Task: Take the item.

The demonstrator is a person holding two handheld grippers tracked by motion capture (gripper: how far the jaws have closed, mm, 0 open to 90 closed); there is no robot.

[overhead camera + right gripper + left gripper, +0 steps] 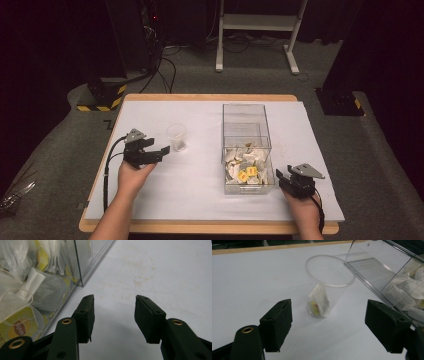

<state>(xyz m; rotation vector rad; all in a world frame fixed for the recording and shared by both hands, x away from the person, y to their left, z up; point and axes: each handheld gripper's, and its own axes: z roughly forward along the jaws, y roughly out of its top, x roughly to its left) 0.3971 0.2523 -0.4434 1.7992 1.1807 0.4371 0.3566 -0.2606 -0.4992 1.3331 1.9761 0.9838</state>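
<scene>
One tea bag [320, 301] sits inside the clear plastic cup [329, 280], which stands upright on the white table [200, 185] just left of the clear box [247, 150] of tea bags. Thin and light, the cup would likely crush or tip; take it gently, low on its wall. Both the left gripper [328, 326] and the right gripper [113, 317] stand open and empty.

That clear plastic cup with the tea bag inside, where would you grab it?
Around the lower wall of the plastic cup, coming level from the open left gripper side. It stands upright and tapers downward, so the fingers can straddle it; the thin rim would likely buckle.
</scene>
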